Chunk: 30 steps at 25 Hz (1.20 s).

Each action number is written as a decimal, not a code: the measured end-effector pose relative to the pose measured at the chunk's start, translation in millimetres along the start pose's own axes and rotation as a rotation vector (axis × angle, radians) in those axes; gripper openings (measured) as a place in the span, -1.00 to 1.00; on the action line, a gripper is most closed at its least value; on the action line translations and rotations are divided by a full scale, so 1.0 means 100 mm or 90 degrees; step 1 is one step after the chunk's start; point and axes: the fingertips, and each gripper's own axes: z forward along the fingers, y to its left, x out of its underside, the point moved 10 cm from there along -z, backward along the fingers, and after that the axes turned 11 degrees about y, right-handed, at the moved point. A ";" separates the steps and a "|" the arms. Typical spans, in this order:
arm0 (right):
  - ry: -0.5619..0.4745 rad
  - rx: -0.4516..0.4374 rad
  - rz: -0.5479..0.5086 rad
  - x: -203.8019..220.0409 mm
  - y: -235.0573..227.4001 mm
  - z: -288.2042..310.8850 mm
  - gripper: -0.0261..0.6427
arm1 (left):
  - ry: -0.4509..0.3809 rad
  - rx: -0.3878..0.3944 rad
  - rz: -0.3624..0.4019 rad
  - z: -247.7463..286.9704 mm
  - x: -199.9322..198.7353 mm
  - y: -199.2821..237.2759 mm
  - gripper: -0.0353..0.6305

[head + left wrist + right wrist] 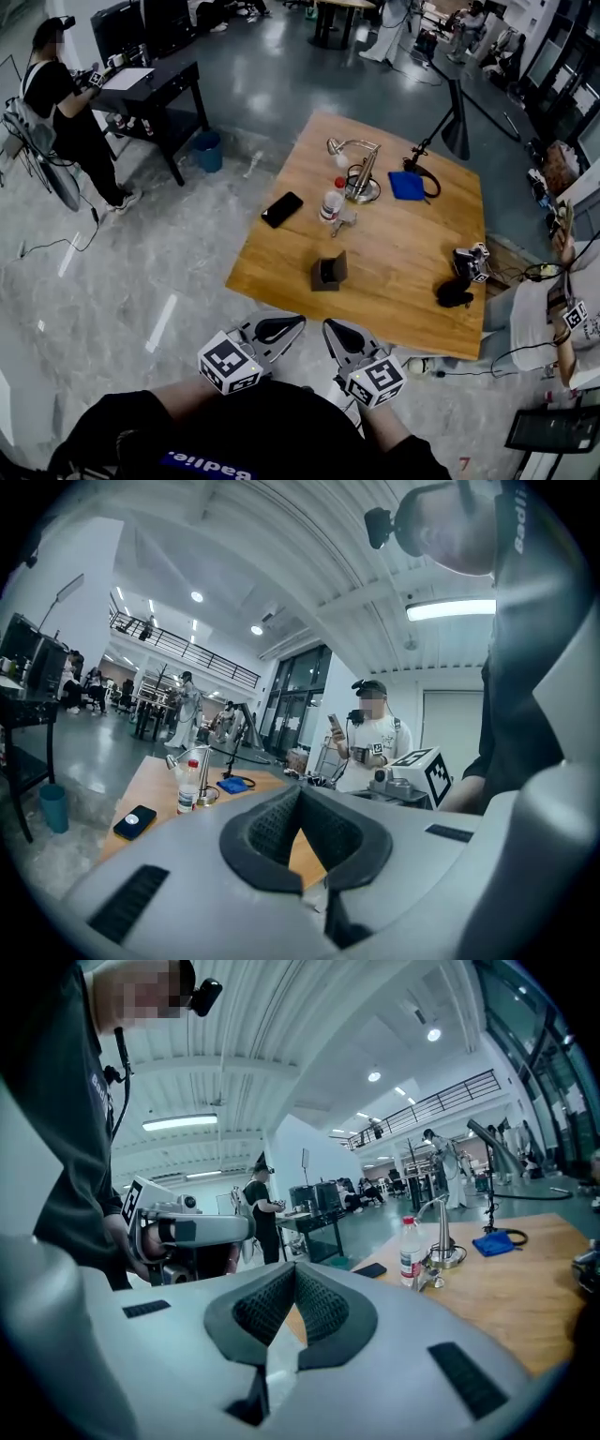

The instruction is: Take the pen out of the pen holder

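A small dark pen holder stands near the front middle of the wooden table; I cannot make out a pen in it at this distance. My left gripper and right gripper hang side by side just short of the table's near edge, close to my body. Both are well clear of the holder. In the left gripper view the left gripper has its pads meeting at the tip, shut on nothing. The right gripper looks the same, shut and empty. The jaws hide the holder in both gripper views.
On the table lie a black phone, a plastic bottle, a metal desk lamp, a blue cloth, a black lump and another gripper. A seated person is at the right edge; another person stands far left.
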 end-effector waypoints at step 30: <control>0.361 0.248 -0.113 0.40 -1.04 1.46 -0.67 | 0.080 0.070 0.020 0.34 -0.08 1.22 -0.90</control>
